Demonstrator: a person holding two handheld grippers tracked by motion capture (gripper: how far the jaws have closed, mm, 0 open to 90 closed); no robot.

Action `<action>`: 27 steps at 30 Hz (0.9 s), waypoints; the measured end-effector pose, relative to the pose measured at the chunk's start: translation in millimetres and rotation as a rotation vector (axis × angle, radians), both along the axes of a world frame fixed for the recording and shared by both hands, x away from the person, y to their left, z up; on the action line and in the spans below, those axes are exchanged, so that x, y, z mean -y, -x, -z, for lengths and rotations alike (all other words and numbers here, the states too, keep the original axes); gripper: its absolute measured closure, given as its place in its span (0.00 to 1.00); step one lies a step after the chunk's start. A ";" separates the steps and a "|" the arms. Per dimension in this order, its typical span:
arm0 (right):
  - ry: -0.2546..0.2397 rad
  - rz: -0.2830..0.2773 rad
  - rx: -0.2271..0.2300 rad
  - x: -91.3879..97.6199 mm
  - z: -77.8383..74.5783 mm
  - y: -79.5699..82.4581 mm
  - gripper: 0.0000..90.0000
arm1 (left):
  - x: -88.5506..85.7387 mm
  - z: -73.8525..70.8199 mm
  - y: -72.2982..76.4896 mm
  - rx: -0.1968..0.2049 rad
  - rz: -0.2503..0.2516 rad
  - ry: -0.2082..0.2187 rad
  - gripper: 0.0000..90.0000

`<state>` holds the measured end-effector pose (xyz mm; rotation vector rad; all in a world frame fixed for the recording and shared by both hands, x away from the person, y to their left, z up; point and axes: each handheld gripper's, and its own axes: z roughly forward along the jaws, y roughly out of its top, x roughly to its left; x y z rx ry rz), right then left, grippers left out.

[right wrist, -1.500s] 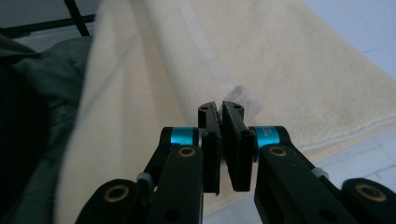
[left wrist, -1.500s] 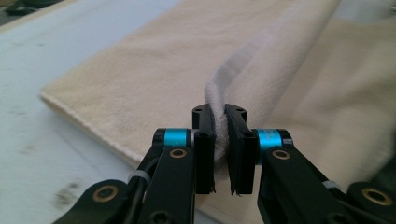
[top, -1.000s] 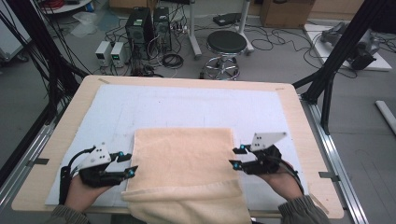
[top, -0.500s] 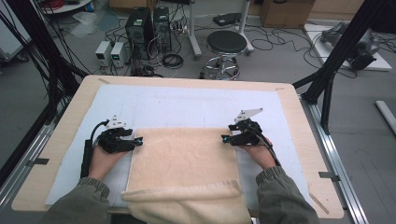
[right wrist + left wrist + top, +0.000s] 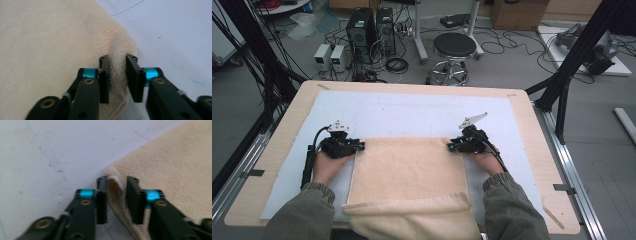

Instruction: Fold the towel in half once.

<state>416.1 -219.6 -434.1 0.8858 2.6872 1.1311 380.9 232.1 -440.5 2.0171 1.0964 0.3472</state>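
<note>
Left gripper view: my left gripper (image 5: 117, 200) has just closed, jaws pinching the towel (image 5: 175, 170) at its far left corner, fabric bunched between the pads. Right gripper view: my right gripper (image 5: 117, 78) has likewise just closed, clamped on the far right corner of the towel. High view: both grippers sit at the towel's far edge, towel flat on the bench's (image 5: 282, 145) white mat (image 5: 412, 112), near end hanging over the bench edge.
</note>
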 end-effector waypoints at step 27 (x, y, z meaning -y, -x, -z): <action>-0.040 0.151 0.122 16.2 -72.1 -35.7 0.53 | 13.7 -87.0 -54.6 0.130 -0.032 -0.094 0.72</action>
